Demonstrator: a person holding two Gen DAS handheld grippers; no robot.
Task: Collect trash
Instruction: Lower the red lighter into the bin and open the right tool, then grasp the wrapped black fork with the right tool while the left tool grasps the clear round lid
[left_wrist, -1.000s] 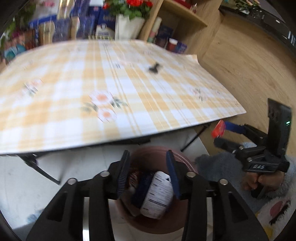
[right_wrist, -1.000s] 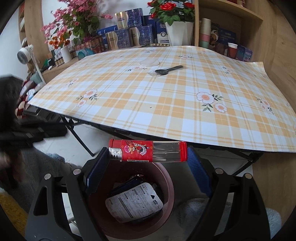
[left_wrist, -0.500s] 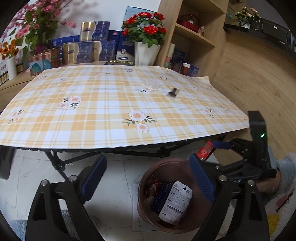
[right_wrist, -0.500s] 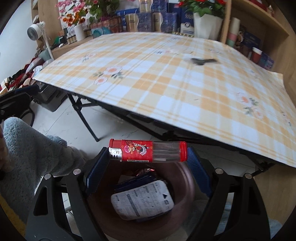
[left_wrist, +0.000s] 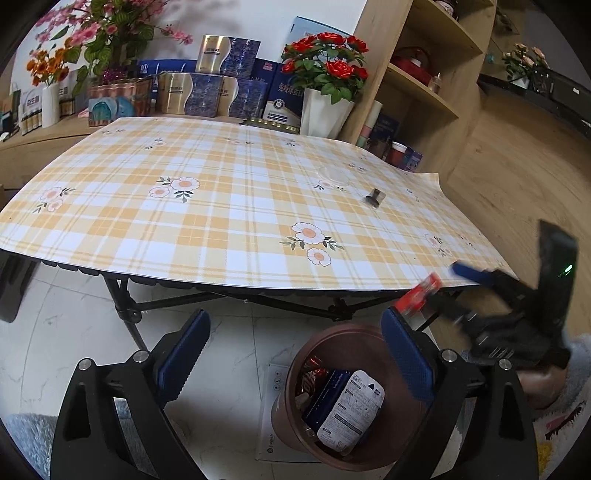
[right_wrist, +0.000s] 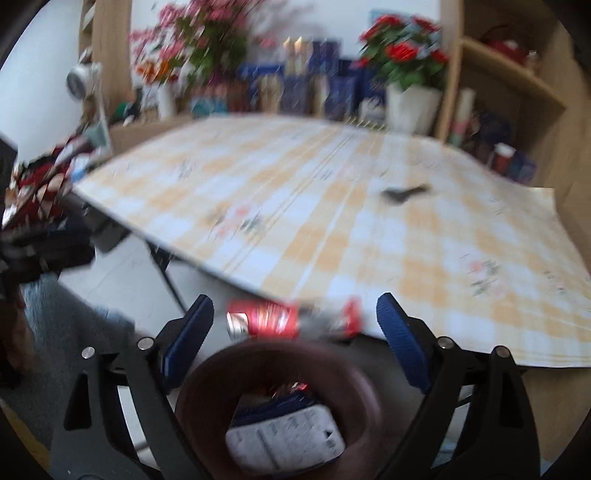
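Observation:
A brown round bin (left_wrist: 295, 376) stands on the floor in front of the table and holds a white packet (left_wrist: 351, 413) and dark wrappers. My left gripper (left_wrist: 295, 350) is open and empty above the bin's left side. My right gripper (right_wrist: 295, 332) is open above the bin (right_wrist: 207, 387). A red and clear tube (right_wrist: 291, 320) is loose between its jaws, blurred, over the bin's rim. In the left wrist view the tube (left_wrist: 419, 295) shows at the right gripper's tips. A black scrap (left_wrist: 373, 196) and a clear lid (left_wrist: 333, 175) lie on the plaid tablecloth (left_wrist: 221, 206).
The folding table's black legs (left_wrist: 127, 314) stand left of the bin. A white sheet (left_wrist: 273, 406) lies under the bin on the tiled floor. Shelves, boxes and a white flower pot (left_wrist: 321, 114) stand behind the table. A wooden wall is on the right.
My right gripper has opened and let go of the red tube, which now hangs loose over the bin. My left gripper opened earlier and has drawn back and up from the bin.

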